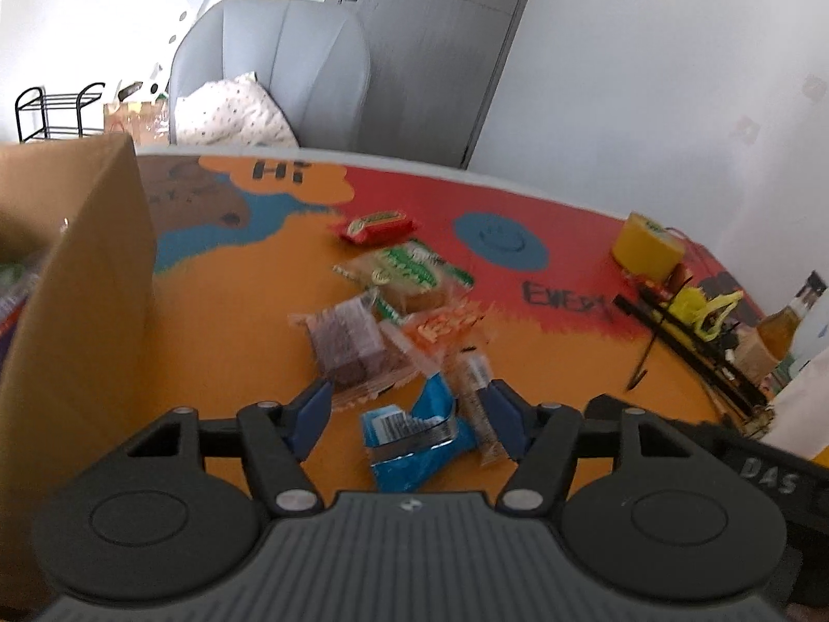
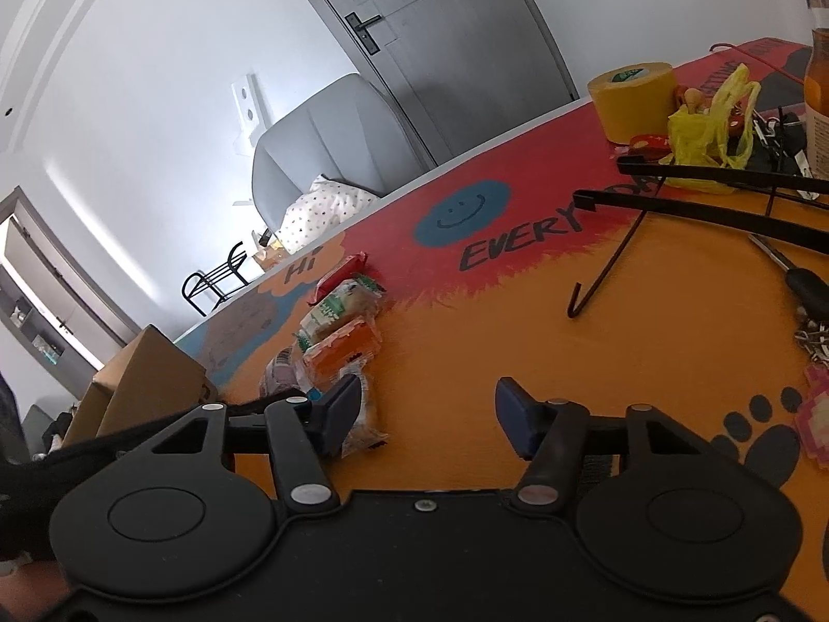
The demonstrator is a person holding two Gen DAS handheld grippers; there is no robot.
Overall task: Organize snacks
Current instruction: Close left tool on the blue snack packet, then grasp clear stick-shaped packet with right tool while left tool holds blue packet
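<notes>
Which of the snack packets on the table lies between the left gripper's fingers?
The crumpled blue packet, torn open and showing silver lining, sits between the left gripper's fingers. The red, green-printed and orange packets lie farther away.

A: Any writing here?
B: The table cover (image 2: 466, 342) reads "Hi" (image 2: 296, 272) far left and "EVERY" (image 2: 518, 241) beside a smiley. "DAS" (image 1: 769, 476) shows on a black object (image 1: 751, 461) near right.

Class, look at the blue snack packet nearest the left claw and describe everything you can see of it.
The blue packet is a crinkled, shiny wrapper, apparently foil or plastic, with a white label panel and silver edges. It lies crumpled on the orange part of the table, between the fingers of the left claw, whose pads do not visibly press it. Its right edge lies against a slim brownish packet.
</notes>
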